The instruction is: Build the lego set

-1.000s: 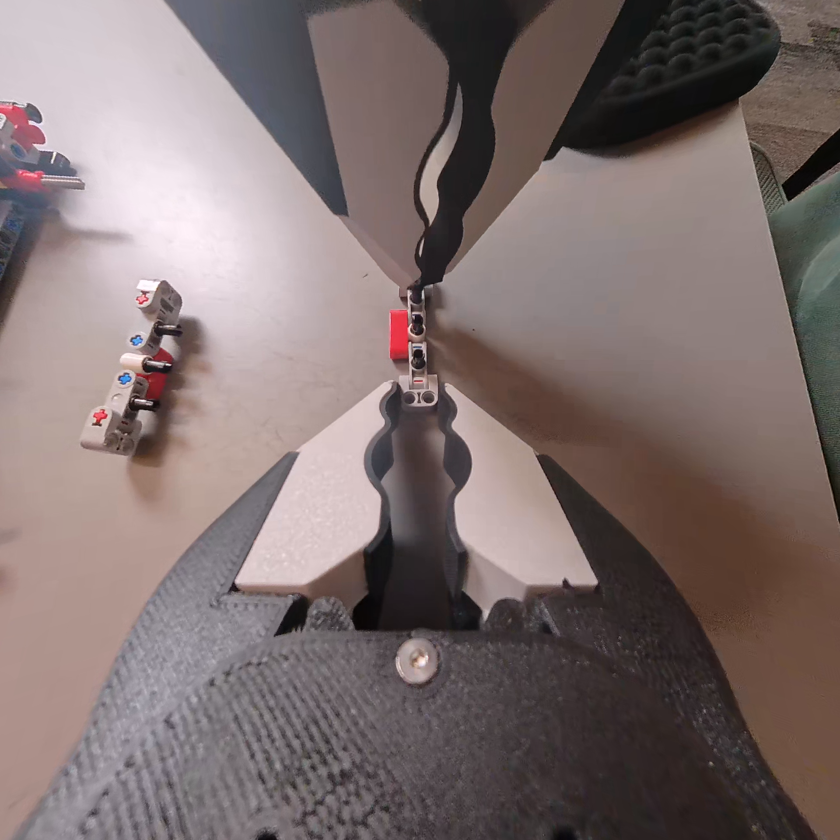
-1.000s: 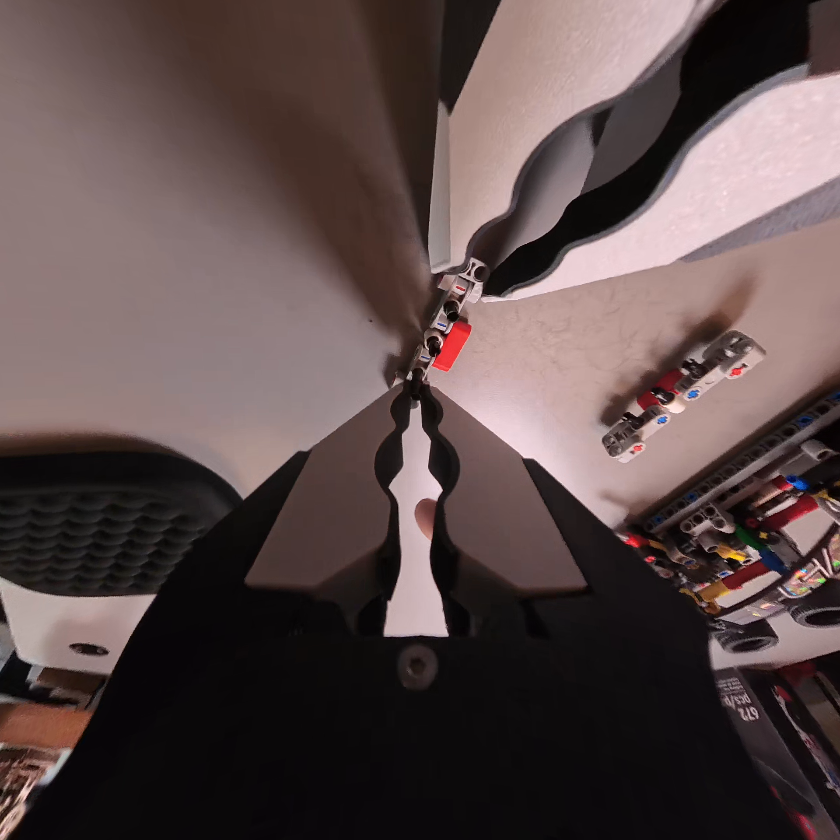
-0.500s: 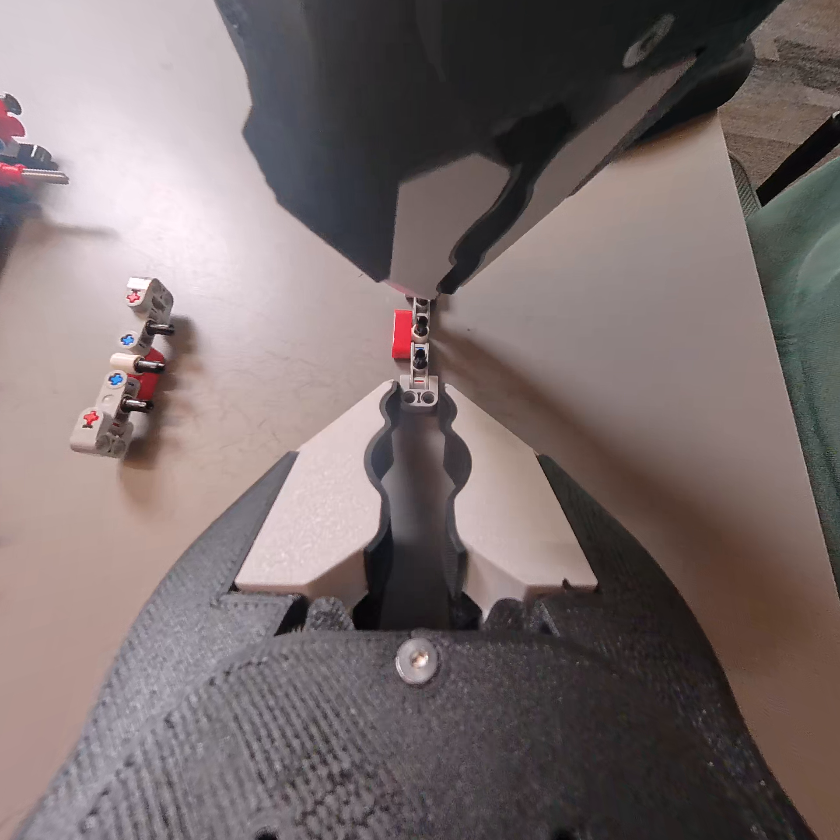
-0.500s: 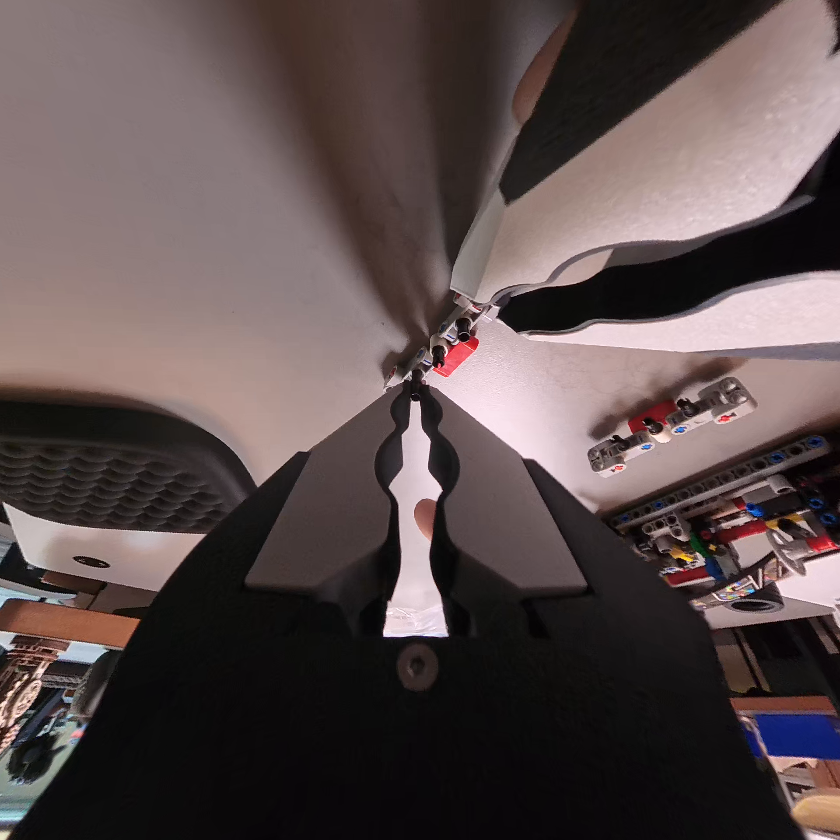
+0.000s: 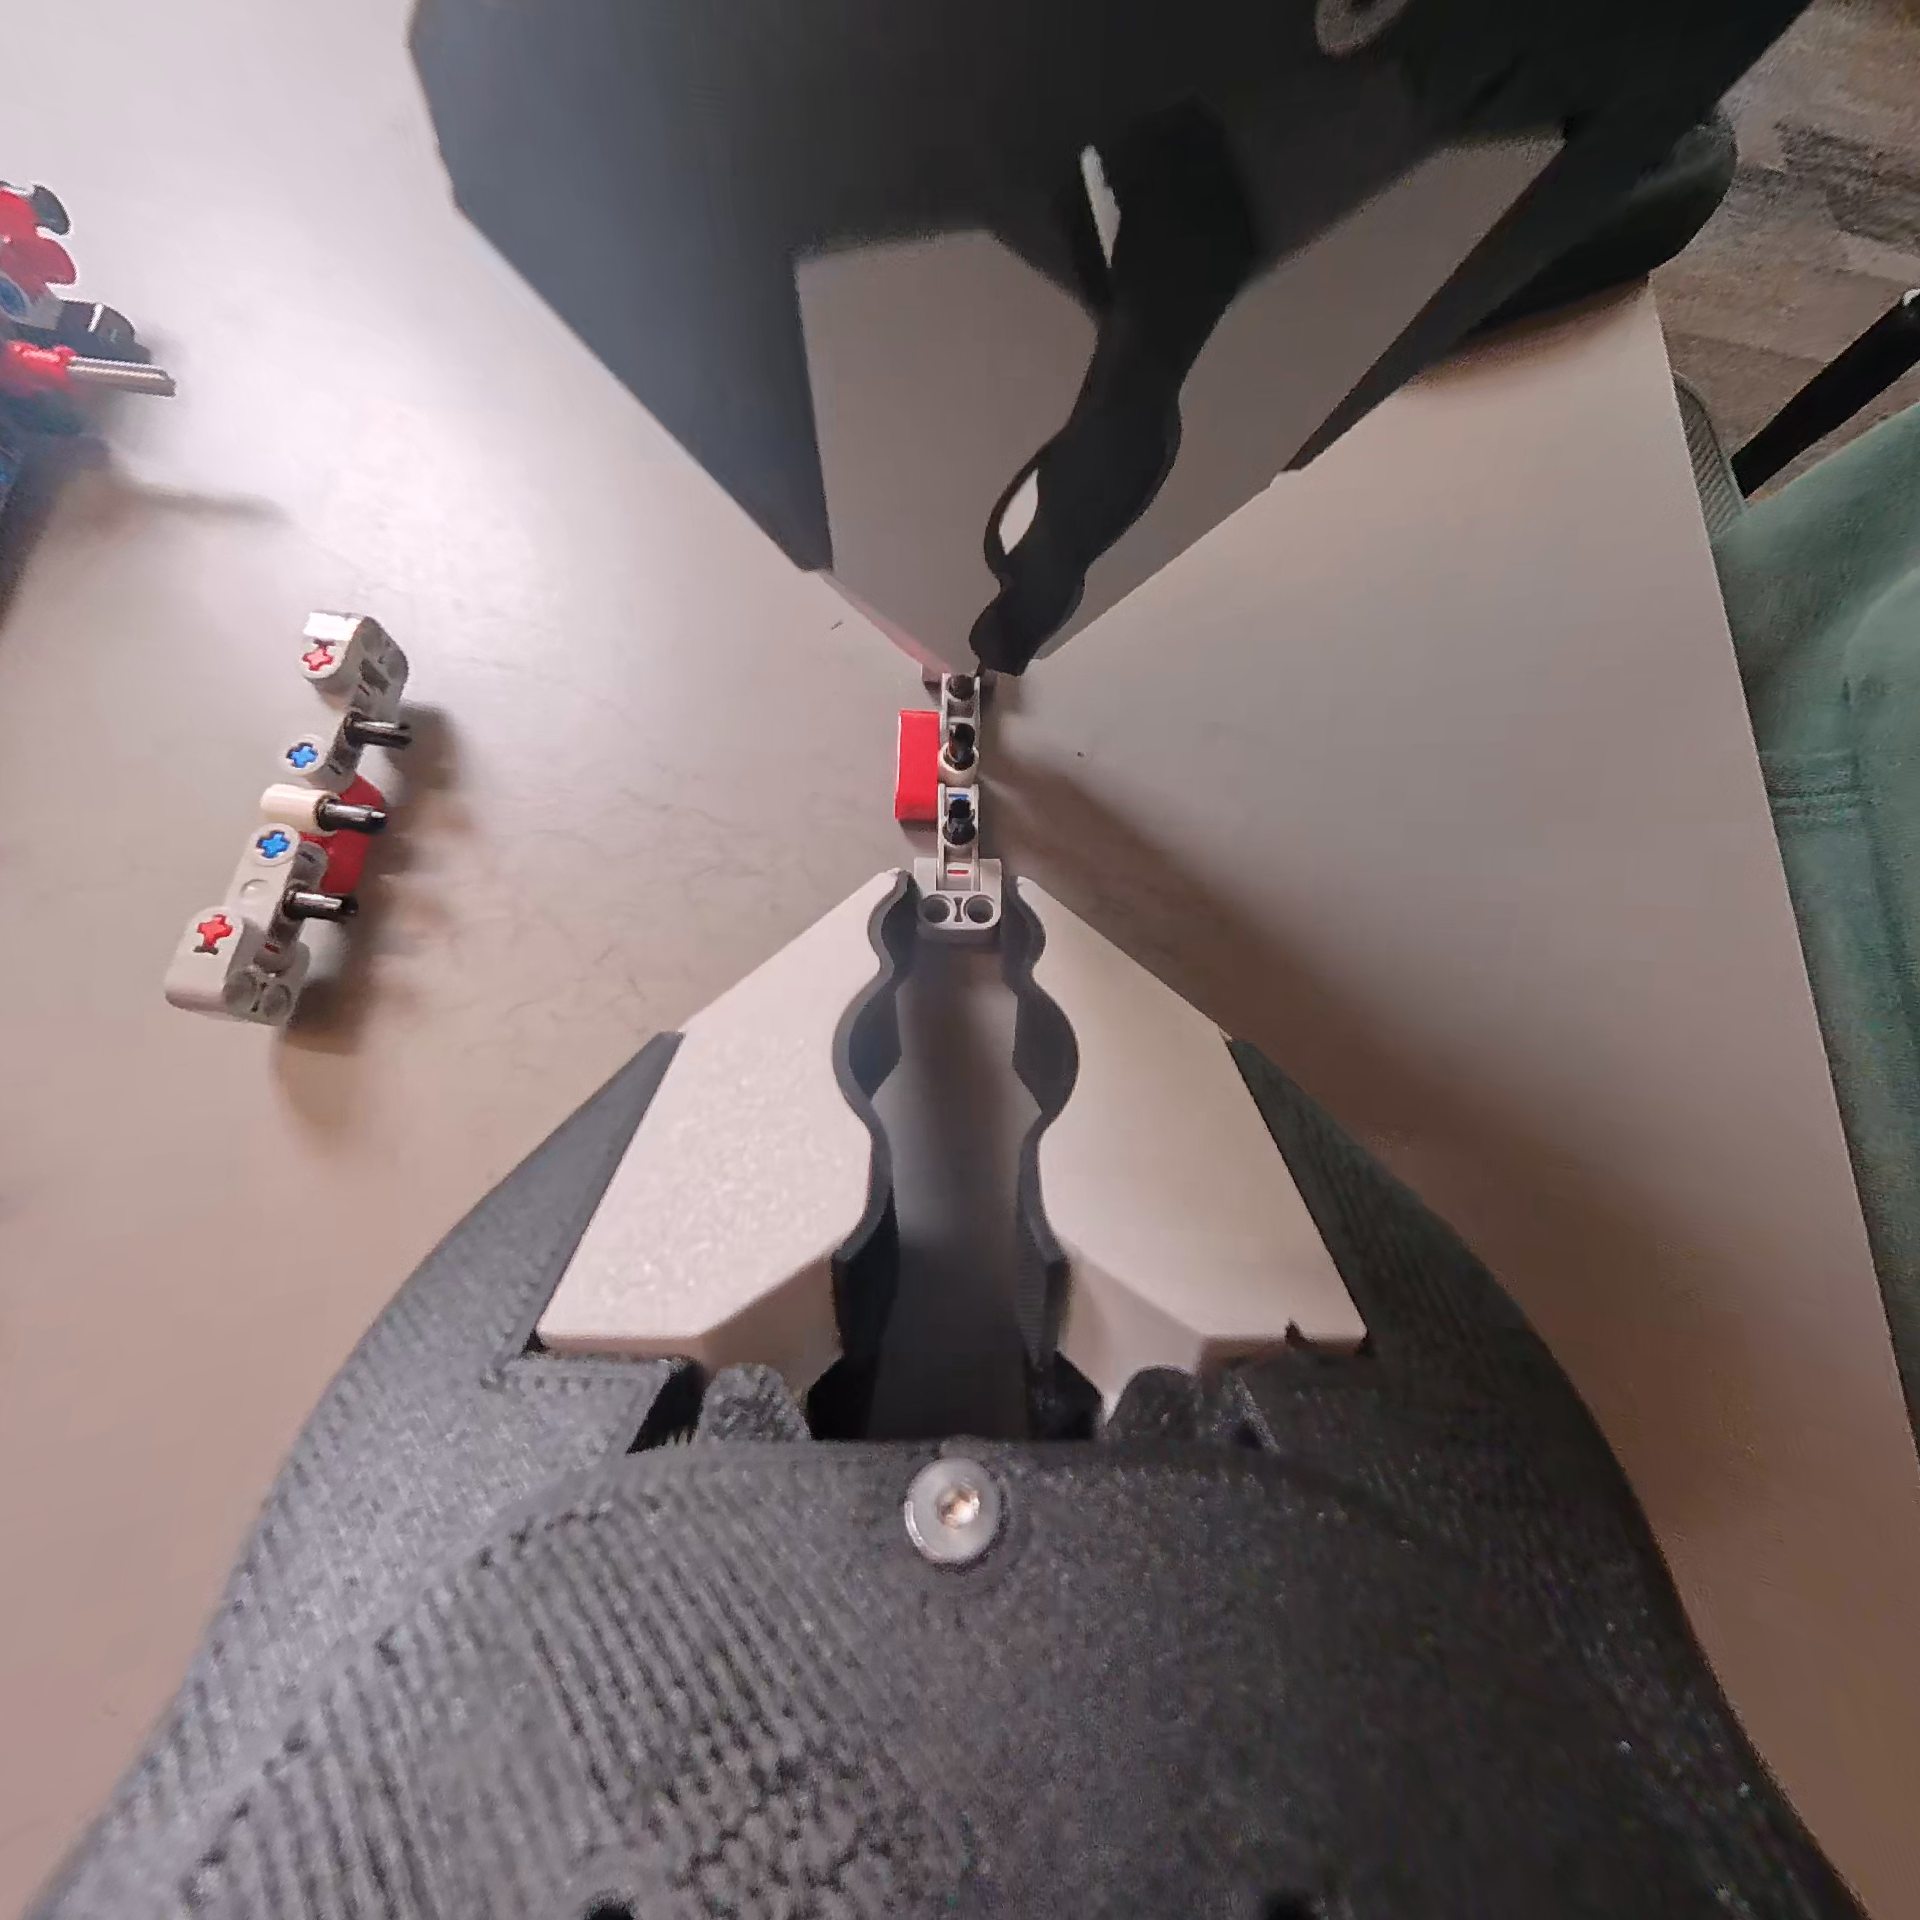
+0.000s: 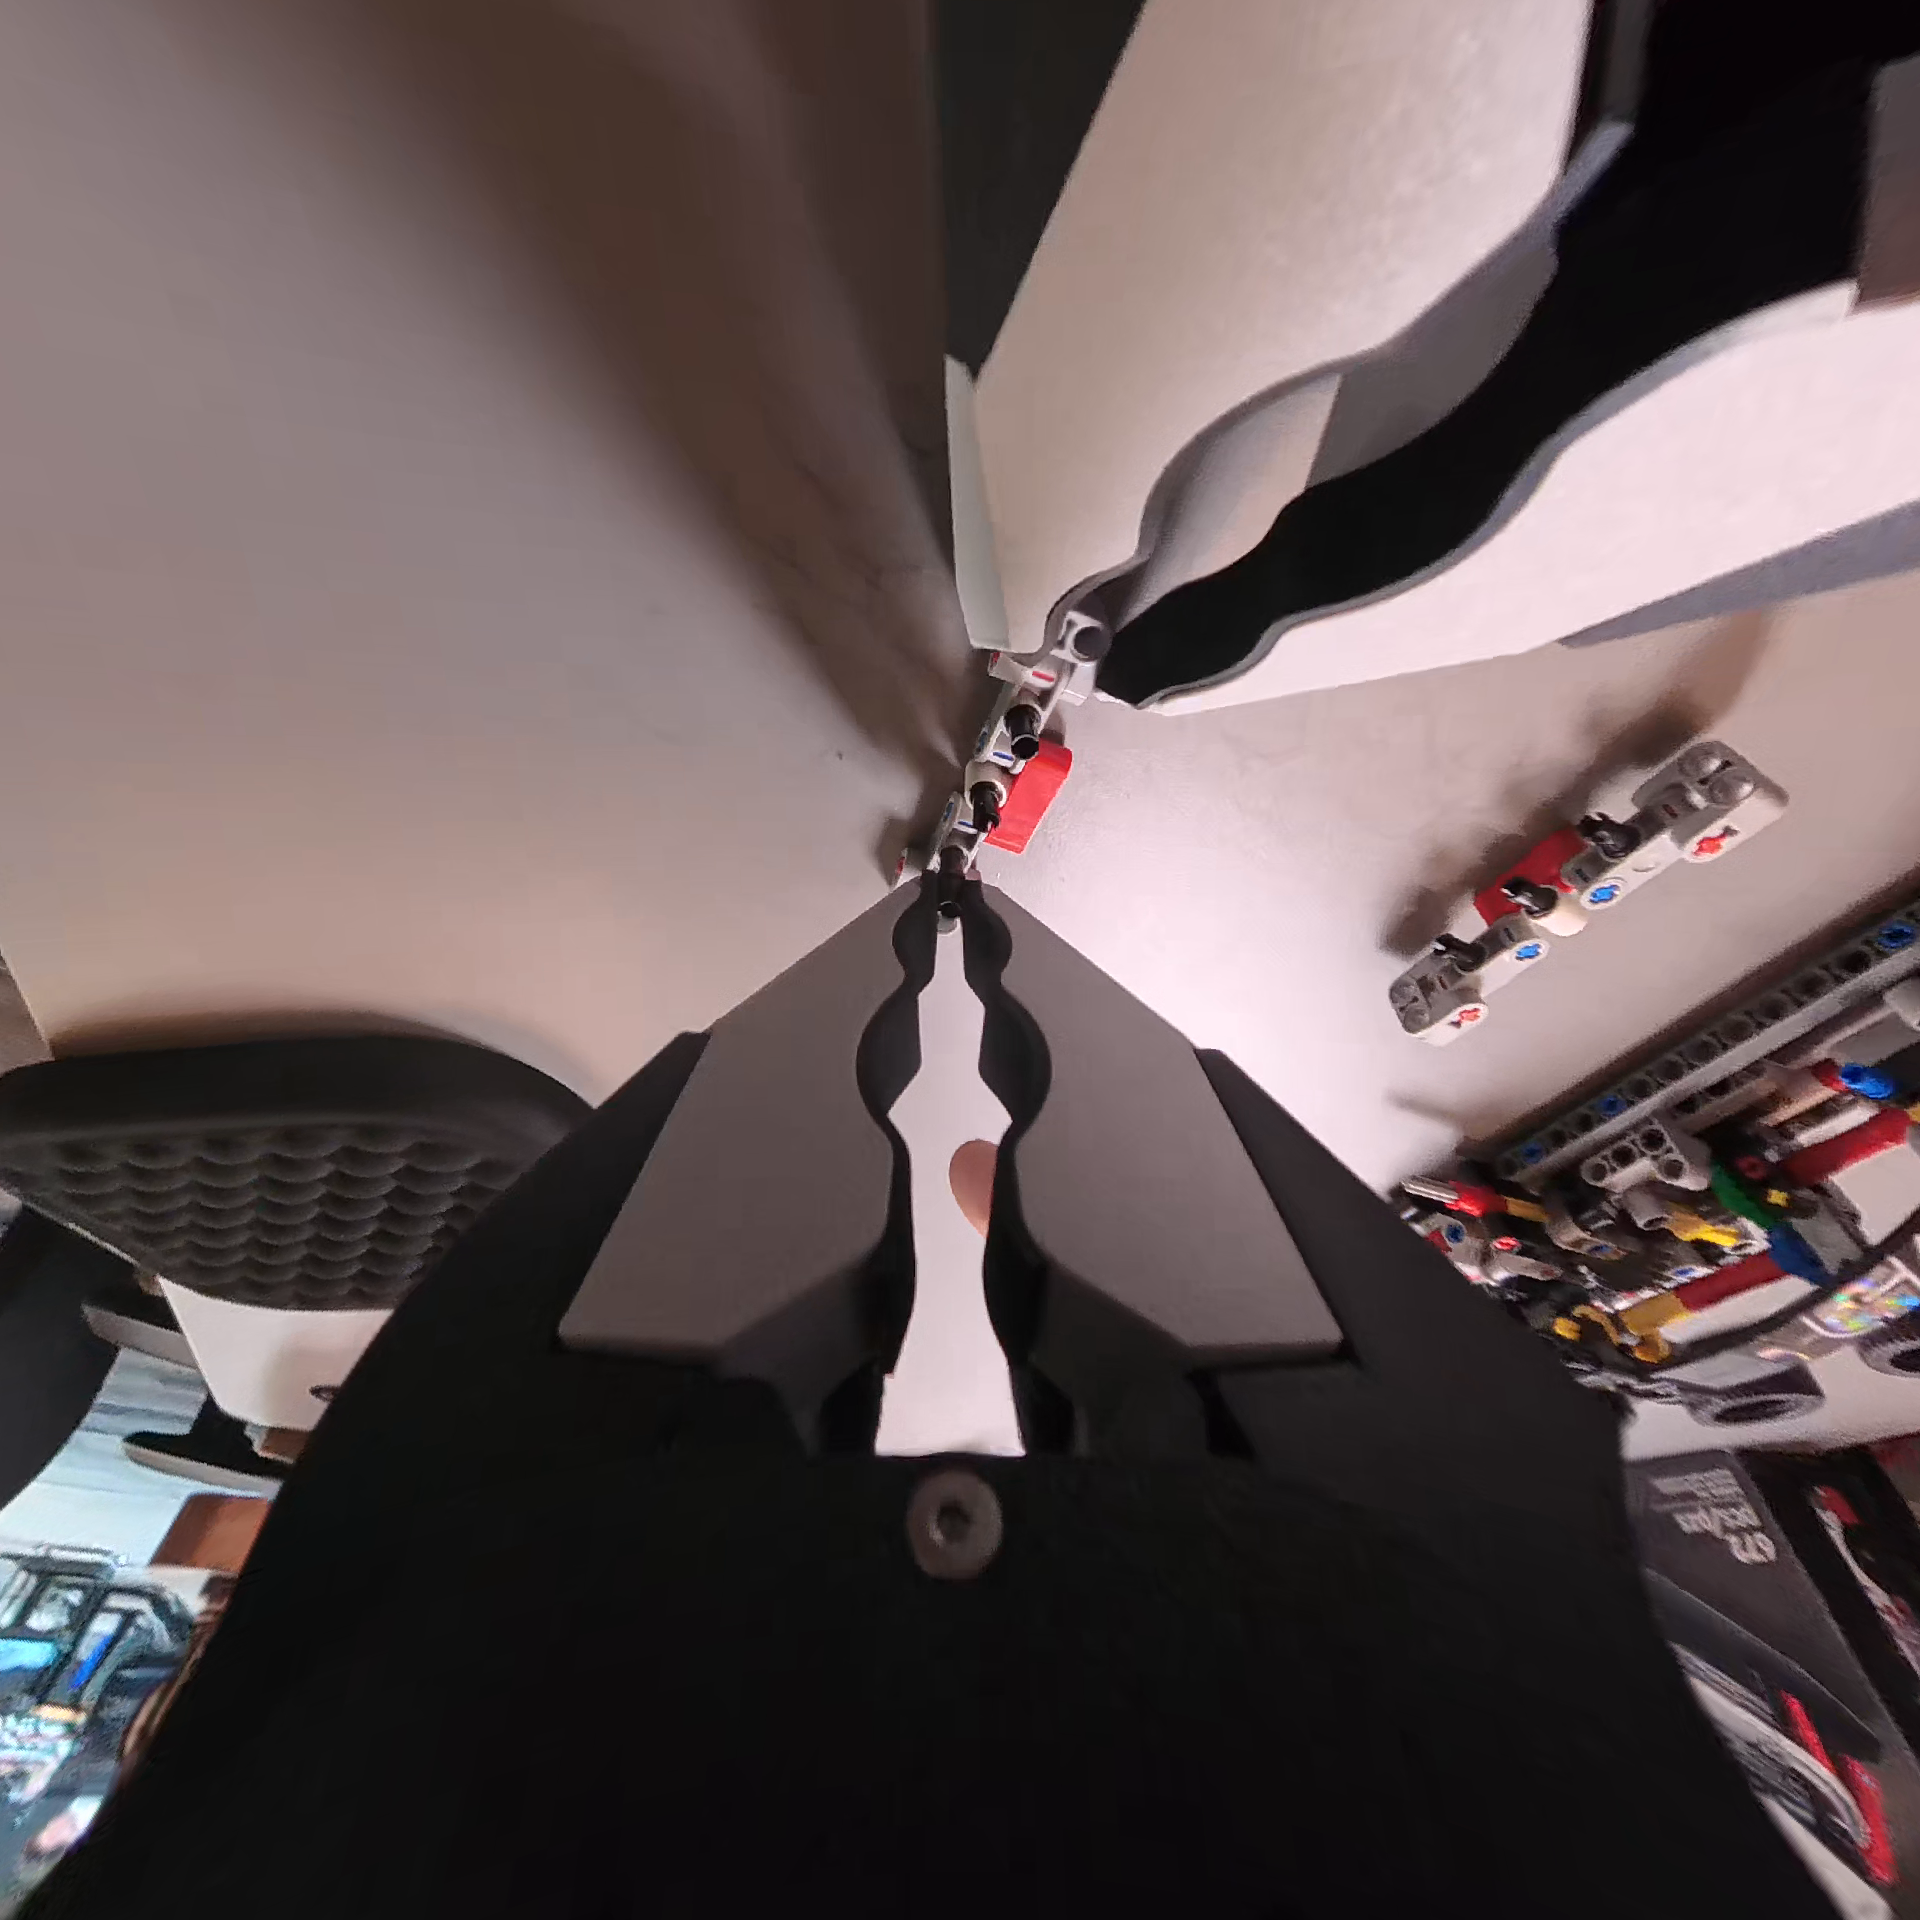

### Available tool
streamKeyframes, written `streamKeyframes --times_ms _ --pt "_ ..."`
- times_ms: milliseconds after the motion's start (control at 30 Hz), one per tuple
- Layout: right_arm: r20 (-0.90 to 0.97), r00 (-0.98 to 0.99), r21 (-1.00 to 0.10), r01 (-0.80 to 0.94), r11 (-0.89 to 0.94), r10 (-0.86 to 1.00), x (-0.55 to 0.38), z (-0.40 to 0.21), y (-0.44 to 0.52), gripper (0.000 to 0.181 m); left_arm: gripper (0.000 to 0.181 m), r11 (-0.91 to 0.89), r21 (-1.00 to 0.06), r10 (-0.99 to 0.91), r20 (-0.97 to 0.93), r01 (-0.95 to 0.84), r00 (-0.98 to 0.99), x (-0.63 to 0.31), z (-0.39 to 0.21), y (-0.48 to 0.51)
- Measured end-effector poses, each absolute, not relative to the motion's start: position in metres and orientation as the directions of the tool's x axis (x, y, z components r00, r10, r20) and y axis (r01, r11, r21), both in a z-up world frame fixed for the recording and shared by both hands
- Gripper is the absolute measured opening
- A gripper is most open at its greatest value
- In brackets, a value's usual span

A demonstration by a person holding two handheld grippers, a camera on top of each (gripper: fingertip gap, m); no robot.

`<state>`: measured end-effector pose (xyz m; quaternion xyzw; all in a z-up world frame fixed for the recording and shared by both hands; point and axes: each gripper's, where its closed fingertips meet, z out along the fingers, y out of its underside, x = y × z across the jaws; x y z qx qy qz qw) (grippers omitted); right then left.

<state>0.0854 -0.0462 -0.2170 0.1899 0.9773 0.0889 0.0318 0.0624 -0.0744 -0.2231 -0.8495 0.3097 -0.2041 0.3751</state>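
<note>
A small lego assembly, a grey beam with black pins and a red block, is held just above the tan table between both grippers. My left gripper is shut on its grey connector end. My right gripper comes in from the far side and meets its other end. In the right wrist view my right gripper is shut on the black pin end of the assembly, and the left gripper holds the far end.
A second, similar grey and red assembly lies on the table to the left, and also shows in the right wrist view. A larger lego build and a booklet lie beyond it. A black foam pad sits at the table edge.
My right gripper rolled to one side half a second ago and has rolled back. The assembly has stayed gripped at both ends, in about the same place.
</note>
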Motion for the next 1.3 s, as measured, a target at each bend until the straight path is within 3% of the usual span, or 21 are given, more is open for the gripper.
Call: streamKeyframes --times_ms 33,300,433,567,700,933,1067,1300 --pt "-0.033 -0.920 0.164 0.380 0.910 0.390 0.085 -0.217 -0.047 0.002 0.014 -0.531 -0.764 -0.677 0.123 -0.366 0.726 0.062 -0.223 -0.075" --pt "0.025 -0.911 0.071 0.413 0.908 0.412 0.084 -0.216 -0.048 0.003 0.014 -0.542 -0.767 -0.669 0.146 -0.345 0.729 0.061 -0.222 -0.076" --pt "0.072 -0.877 -0.046 0.473 0.880 0.475 0.085 -0.210 -0.043 0.003 0.014 -0.551 -0.776 -0.651 0.170 -0.307 0.740 0.055 -0.219 -0.078" --pt "0.134 -0.805 -0.374 0.500 0.781 0.578 0.073 -0.188 -0.060 0.002 0.016 -0.491 -0.846 -0.651 0.194 -0.211 0.734 0.053 -0.196 -0.078" --pt "0.192 -0.754 -0.632 0.395 0.666 0.629 0.069 -0.161 -0.083 0.002 0.015 -0.445 -0.890 -0.687 0.267 -0.101 0.676 0.066 -0.173 -0.081" --pt "0.252 -0.728 -0.699 0.317 0.640 0.637 0.075 -0.154 -0.096 0.003 0.010 -0.458 -0.889 -0.749 0.392 0.011 0.534 0.086 -0.157 -0.092" --pt "0.269 -0.725 -0.721 0.284 0.632 0.634 0.077 -0.151 -0.099 0.003 0.002 -0.449 -0.893 -0.768 0.397 0.018 0.502 0.090 -0.153 -0.096" --pt "0.218 -0.685 -0.850 0.217 0.480 0.696 0.078 -0.135 -0.105 0.003 0.002 -0.387 -0.920 -0.804 0.366 0.054 0.468 0.091 -0.139 -0.101"
